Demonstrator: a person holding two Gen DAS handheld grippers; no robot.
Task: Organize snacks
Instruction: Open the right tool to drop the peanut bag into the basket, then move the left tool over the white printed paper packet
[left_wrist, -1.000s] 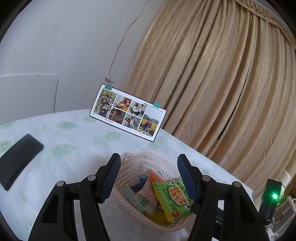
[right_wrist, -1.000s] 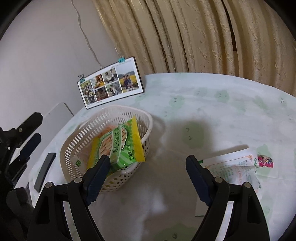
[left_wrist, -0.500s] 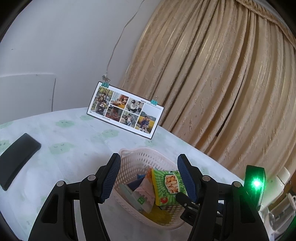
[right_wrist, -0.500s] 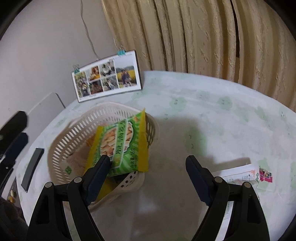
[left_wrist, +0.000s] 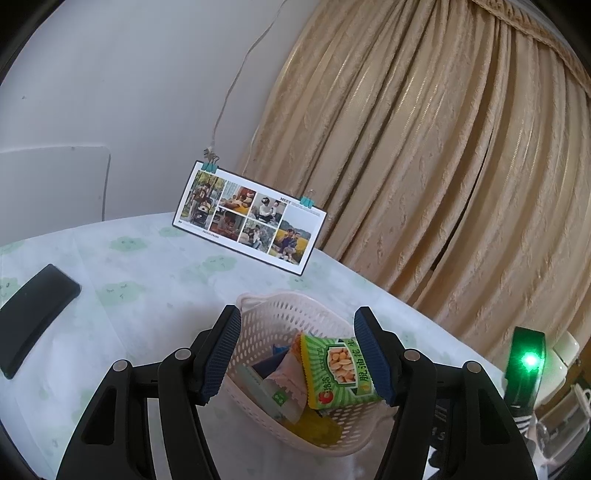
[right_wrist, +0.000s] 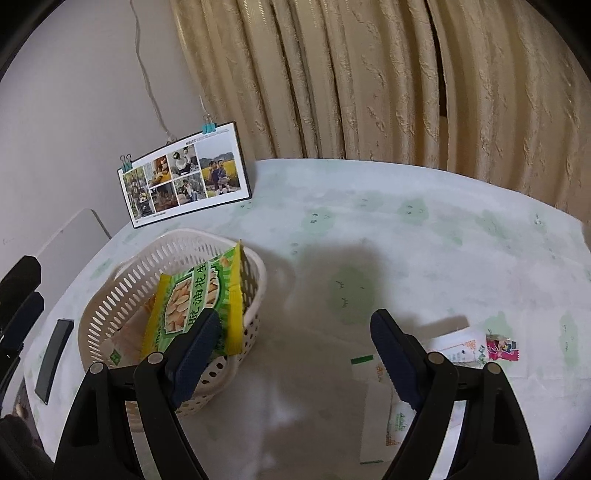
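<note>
While leaning in the basket (right_wrist: 255, 273), green peanut packet (right_wrist: 195, 299) marked "脆油花生".

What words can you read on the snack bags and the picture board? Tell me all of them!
"脱油花生" on the green peanut packet in the basket.
"MEET" at the top of the photo board; the small print beside and below it is too tiny to read.
The papers on the table carry print, too blurred to read.
The other packets in the basket show no readable words.

A green peanut packet (right_wrist: 199, 299) leans in the white basket (right_wrist: 110, 295), right tool (right_wrist: 295, 332) spread wide.
</note>
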